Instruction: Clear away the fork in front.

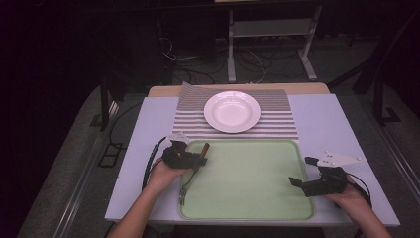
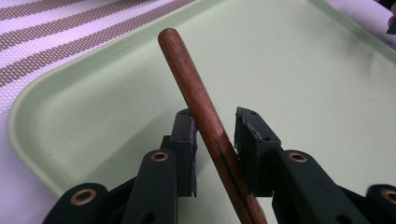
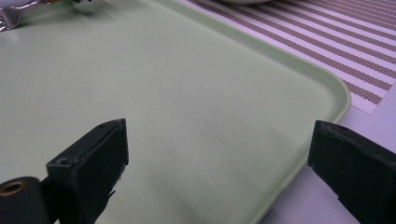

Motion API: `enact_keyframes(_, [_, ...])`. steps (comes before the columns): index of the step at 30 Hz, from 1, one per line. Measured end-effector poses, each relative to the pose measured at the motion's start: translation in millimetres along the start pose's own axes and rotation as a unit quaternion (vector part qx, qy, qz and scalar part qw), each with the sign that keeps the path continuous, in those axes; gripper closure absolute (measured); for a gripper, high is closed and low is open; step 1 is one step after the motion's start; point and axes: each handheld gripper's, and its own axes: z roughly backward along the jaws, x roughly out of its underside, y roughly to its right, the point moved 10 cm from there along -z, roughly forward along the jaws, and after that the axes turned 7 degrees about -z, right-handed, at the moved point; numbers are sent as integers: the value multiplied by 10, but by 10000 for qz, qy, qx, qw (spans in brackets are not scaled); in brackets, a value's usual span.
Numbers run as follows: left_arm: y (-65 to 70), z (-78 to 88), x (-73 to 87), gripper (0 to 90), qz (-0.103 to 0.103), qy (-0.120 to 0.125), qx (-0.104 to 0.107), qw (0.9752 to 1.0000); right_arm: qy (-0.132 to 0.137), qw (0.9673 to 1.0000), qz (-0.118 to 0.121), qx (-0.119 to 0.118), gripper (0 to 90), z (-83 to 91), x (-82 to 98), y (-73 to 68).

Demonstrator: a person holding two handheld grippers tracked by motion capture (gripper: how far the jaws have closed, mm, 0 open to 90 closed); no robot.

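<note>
Left hand-held gripper clenched on wooden-handled fork, handle pointing 12 o'clock toward plate; right hand-held gripper released over tray, at 3 o'clock.

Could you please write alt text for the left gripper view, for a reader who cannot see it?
A wooden handle slants upward between the left gripper's two black jaws, above a pale green tray. A striped placemat lies beyond the tray's rim.

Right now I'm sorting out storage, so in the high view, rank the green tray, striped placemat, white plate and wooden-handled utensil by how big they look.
1. Pale green plastic tray
2. Brown-and-white striped placemat, partly covered
3. Round white plate
4. Wooden-handled utensil, partly hidden by the left gripper
</note>
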Motion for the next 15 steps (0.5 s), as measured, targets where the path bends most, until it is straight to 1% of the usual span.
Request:
enact_keyframes(3, [3, -33, 18, 678, -54, -88, -22, 9999, -2, 10000, 1, -5, 51, -3, 0, -3])
enact_keyframes(6, [-9, -60, 46, 656, -149, -208, -149, 9996, -8, 10000, 6, -8, 52, -1, 1, -8])
enact_keyframes(7, [-13, -61, 53, 643, -164, -237, -157, 9995, -3, 10000, 1, -7, 52, -2, 0, -9])
enact_keyframes(15, [-11, -21, 22, 641, -218, -126, -215, 9995, 0, 10000, 9, -3, 52, 1, -1, -6])
